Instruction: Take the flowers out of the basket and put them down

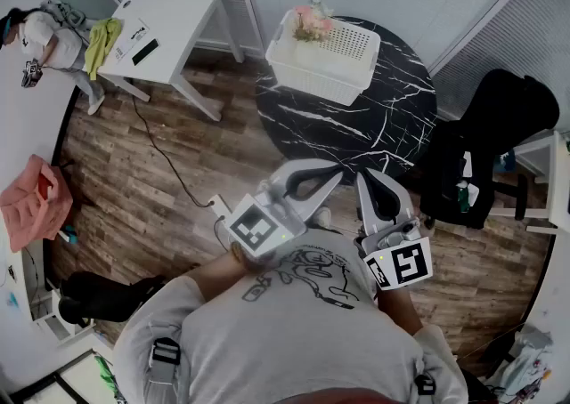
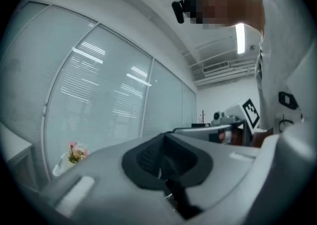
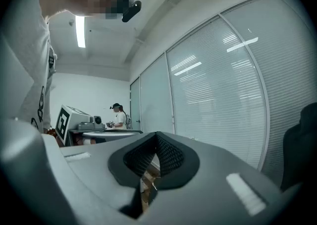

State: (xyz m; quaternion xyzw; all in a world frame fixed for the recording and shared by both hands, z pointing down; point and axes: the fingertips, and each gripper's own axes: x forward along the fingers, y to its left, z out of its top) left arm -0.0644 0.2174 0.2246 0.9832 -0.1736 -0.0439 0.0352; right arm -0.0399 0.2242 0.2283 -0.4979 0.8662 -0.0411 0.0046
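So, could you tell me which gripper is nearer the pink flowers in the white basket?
Left, slightly. The left gripper is at the near edge of the round black marble table, almost in line with the pink flowers; the right gripper is alongside, offset further right.

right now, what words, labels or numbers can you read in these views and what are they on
No readable words or numbers.
left marker cube: black square pattern, no text.
right marker cube: same kind of pattern, no text.
shirt graphic: line drawing, any lettering too blurred.
sheet on white table: print too small to read.
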